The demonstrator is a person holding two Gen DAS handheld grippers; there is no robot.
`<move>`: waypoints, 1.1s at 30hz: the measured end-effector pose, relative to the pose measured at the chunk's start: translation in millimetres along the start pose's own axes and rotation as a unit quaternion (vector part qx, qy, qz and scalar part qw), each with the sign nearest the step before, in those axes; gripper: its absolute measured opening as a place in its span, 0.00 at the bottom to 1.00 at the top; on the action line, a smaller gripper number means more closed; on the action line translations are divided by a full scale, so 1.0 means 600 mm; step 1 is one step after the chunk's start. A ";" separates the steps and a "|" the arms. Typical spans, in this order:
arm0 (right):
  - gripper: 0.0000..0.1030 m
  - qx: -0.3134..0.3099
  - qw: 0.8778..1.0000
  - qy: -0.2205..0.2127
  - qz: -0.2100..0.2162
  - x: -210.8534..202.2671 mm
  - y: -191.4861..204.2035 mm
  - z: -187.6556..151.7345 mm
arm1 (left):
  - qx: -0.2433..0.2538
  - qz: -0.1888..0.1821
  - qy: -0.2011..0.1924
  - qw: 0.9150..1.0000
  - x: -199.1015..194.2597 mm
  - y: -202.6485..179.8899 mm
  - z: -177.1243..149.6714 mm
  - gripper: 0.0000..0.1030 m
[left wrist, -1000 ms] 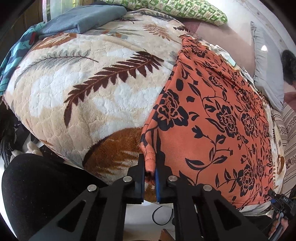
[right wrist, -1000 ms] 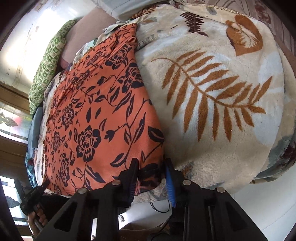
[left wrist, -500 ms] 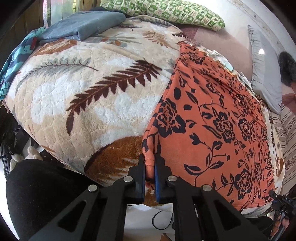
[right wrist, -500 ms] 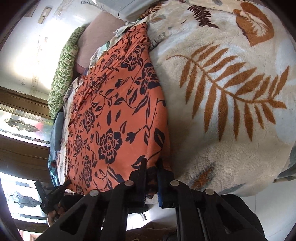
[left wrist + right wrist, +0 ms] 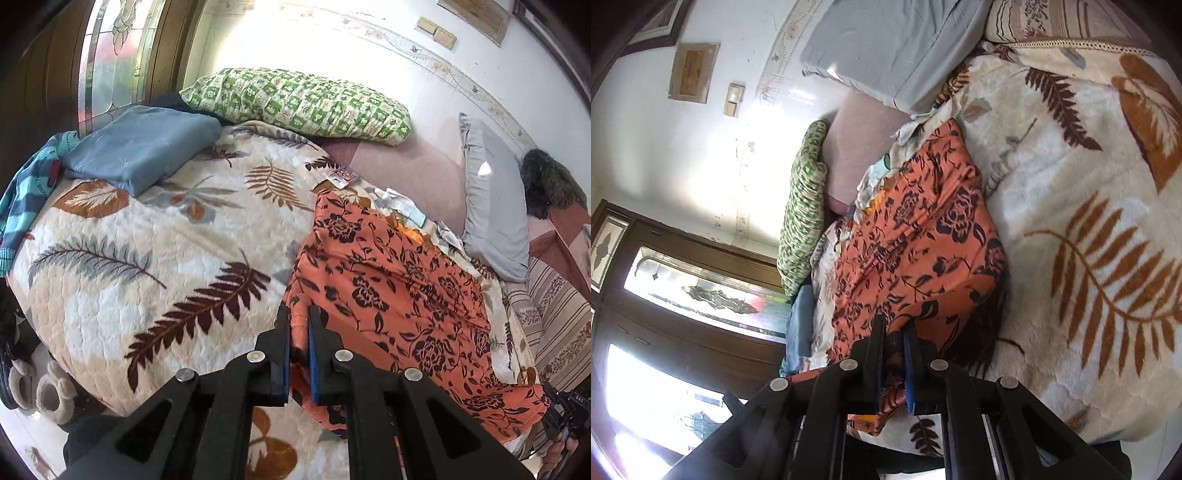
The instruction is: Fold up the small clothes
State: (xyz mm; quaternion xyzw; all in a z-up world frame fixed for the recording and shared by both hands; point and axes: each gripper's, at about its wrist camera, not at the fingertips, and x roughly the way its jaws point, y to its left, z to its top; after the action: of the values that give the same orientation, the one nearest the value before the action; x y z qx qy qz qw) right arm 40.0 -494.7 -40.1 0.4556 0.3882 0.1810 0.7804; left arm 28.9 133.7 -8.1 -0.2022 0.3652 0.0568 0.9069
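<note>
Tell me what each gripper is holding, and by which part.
Both hold the orange floral garment. The left gripper is shut on its near left corner, the right gripper on its near right corner, lifted off the leaf-print blanket.

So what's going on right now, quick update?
Left tool and right tool both shut on near corners of the orange flowered cloth. Near edge raised off the leaf blanket. Nothing in the way.
</note>
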 end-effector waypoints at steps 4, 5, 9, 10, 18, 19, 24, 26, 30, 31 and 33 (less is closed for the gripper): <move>0.09 0.002 1.000 -0.022 0.018 -0.007 0.008 0.024 | 0.001 0.005 -0.017 1.000 0.000 -0.005 0.014 0.08; 0.09 0.003 1.000 -0.024 0.019 -0.007 0.007 0.022 | 0.001 0.007 -0.017 1.000 0.000 -0.004 0.011 0.08; 0.09 0.017 0.999 -0.024 0.013 -0.018 -0.014 -0.007 | -0.010 0.010 -0.001 1.000 -0.001 0.013 -0.019 0.08; 0.09 0.021 0.999 -0.023 0.010 -0.021 -0.021 -0.018 | -0.013 0.011 0.006 1.000 -0.001 0.020 -0.031 0.08; 0.09 0.055 0.997 -0.017 -0.052 -0.032 -0.094 -0.075 | -0.009 0.045 0.096 0.994 0.035 0.071 -0.116 0.08; 0.09 0.061 0.996 -0.016 -0.058 -0.032 -0.105 -0.077 | -0.011 0.051 0.112 0.992 0.046 0.076 -0.121 0.08; 0.14 0.087 0.986 0.020 -0.141 -0.021 -0.146 -0.078 | -0.011 0.063 0.134 0.989 0.068 0.083 -0.137 0.08; 0.29 0.074 0.984 0.006 -0.163 -0.037 -0.139 -0.077 | -0.005 0.065 0.133 0.989 0.068 0.080 -0.139 0.09; 0.75 0.029 0.982 0.008 -0.188 -0.049 -0.116 -0.069 | -0.004 0.066 0.130 0.989 0.069 0.080 -0.136 0.09; 0.75 0.015 0.983 0.020 -0.184 -0.044 -0.107 -0.066 | -0.008 0.065 0.131 0.989 0.069 0.082 -0.136 0.09; 0.75 -0.009 0.983 0.040 -0.178 -0.027 -0.088 -0.061 | -0.009 0.064 0.130 0.989 0.069 0.083 -0.136 0.09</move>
State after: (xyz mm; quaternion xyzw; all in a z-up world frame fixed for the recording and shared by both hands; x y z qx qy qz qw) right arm -2.1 -511.2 -88.4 0.3647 0.4921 0.0609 0.7881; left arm -5.6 143.9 -105.6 -0.1924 0.4917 0.0914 0.8443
